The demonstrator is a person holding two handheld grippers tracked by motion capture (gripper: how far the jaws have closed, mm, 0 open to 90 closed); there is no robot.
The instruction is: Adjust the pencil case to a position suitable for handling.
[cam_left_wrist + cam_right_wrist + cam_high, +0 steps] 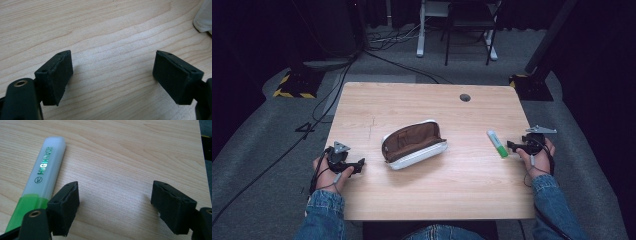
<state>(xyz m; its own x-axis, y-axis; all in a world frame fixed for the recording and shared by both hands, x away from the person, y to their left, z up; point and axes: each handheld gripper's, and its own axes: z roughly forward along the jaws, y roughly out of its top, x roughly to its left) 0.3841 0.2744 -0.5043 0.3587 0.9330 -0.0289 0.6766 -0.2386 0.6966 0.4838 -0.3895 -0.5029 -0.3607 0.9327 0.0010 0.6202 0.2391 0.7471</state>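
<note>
A green highlighter (497, 143) lies flat on the bench (427, 195), long axis running away from the person, beside the spread, empty right claw (514, 145). Left claw (359, 163) released near an open pouch (413, 144).

In the right gripper view, the green end of the highlighter (43, 182) is running under the jaw at seven o'clock and off the bottom edge, its tip going unseen. In the left gripper view, a white fabric corner of the pouch (204, 17) is poking in at two o'clock, the rest being cut off by the right edge. From the high view, the pouch's (413, 144) brown interior is lying in shadow, contents impossible to make out, and the highlighter's (497, 144) lettering is showing too small to read. The person's forearms are leaving the frame at six o'clock.
</note>
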